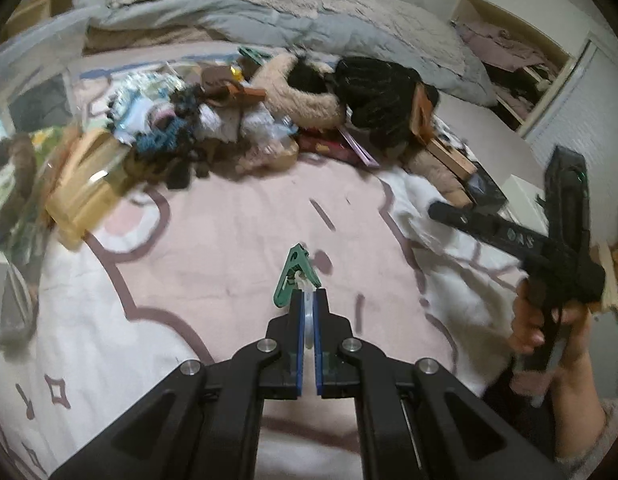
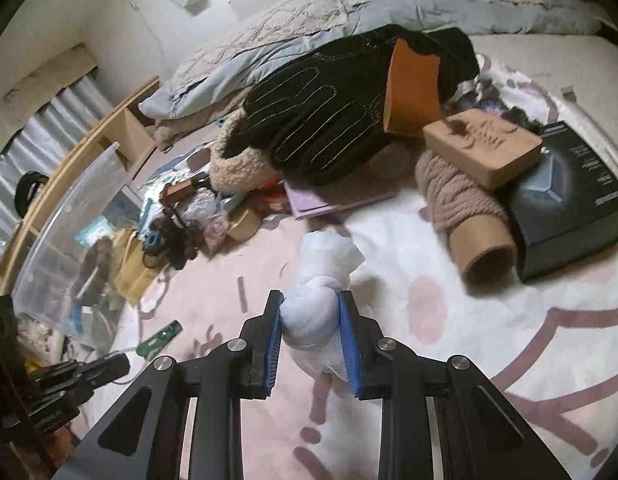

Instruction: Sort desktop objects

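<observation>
Blue-padded jaws of the left gripper [image 1: 308, 300] are closed on a green clothes peg [image 1: 295, 280], held above the pink-and-white blanket [image 1: 229, 220]. Only the right wrist view shows the right gripper [image 2: 312, 316] clamped on a knotted white mesh bundle [image 2: 321, 280], with a clear plastic bin [image 2: 69, 216] at far left. Behind lie a black glove [image 2: 321, 108], a cardboard tube [image 2: 485, 248] and a black box [image 2: 569, 200]. The left view catches the hand [image 1: 549, 332] holding the right gripper.
</observation>
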Motion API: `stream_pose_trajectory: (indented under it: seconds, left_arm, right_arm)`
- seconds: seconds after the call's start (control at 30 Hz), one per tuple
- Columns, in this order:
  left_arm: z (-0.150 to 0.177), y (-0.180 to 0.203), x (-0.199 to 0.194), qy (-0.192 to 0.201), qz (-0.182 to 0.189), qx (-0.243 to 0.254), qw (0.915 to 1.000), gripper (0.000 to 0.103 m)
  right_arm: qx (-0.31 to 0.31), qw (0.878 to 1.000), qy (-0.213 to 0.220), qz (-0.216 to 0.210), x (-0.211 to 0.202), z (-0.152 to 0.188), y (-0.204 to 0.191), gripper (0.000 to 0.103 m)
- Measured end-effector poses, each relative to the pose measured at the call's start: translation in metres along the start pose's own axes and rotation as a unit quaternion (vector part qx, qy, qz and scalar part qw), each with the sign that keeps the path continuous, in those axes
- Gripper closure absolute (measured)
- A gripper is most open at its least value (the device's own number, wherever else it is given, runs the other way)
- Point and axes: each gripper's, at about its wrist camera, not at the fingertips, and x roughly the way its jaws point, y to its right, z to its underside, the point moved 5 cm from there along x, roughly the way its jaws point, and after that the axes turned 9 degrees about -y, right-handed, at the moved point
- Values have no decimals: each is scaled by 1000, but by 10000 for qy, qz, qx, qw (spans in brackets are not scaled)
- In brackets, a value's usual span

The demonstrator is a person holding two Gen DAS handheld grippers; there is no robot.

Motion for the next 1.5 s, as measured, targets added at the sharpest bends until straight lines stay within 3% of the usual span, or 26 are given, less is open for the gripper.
stream_pose_trajectory:
  seconds: [0.23, 0.4, 0.47, 0.53, 0.7, 0.87, 1.03, 1.17, 1.27, 1.3, 1.33, 1.37, 1.5]
  left_arm:
    - [27, -2, 14, -535, -300, 254, 9978, 99]
    - [50, -4, 29, -859, -462, 295, 9948, 98]
    - [52, -7, 31, -871, -490, 194, 9948, 87]
    - [51, -8, 29, -746, -618, 141, 9952, 49]
    - [40, -4, 24, -521, -586, 216, 9967, 37]
    - [30, 4, 32, -431, -774, 451, 9951, 37]
    - [27, 11, 46, -59, -1697, 1012, 9803, 37]
    - [28, 7, 56, -66, -1523, 1054, 9827, 37]
    - [27, 4, 55, -1, -1390, 914, 9861, 55]
    - [27, 3, 54, 12, -1366, 880, 9867, 58]
    - [27, 2, 53, 42, -1339, 851, 9873, 60]
    - [27, 2, 52, 67, -1327, 850, 9875, 61]
    - [30, 5, 53, 133, -1382, 973, 9855, 71]
  right_arm:
    - [-103, 9993, -195, -303, 2, 7, -15, 75]
    - [-190, 9988, -340, -294, 8, 12, -21, 75]
    - [-207, 9986, -385, -306, 10, 13, -22, 75]
    - [-240, 9984, -417, -310, 11, 14, -23, 75]
    - [-225, 9979, -484, -366, 10, 16, -21, 75]
    - [-562, 9959, -642, -290, 9, 19, -25, 75]
    - [-933, 9917, -822, -315, 8, 27, -32, 75]
    - [-1069, 9895, -976, 54, 18, 39, -31, 75]
    - [-1067, 9896, -953, 130, 20, 43, -29, 72]
    - [-1018, 9904, -928, 101, 19, 43, -27, 64]
    - [-936, 9915, -904, 86, 18, 42, -25, 48]
    - [-833, 9927, -865, 103, 16, 42, -21, 41]
    - [-711, 9940, -817, 144, 12, 43, -14, 39]
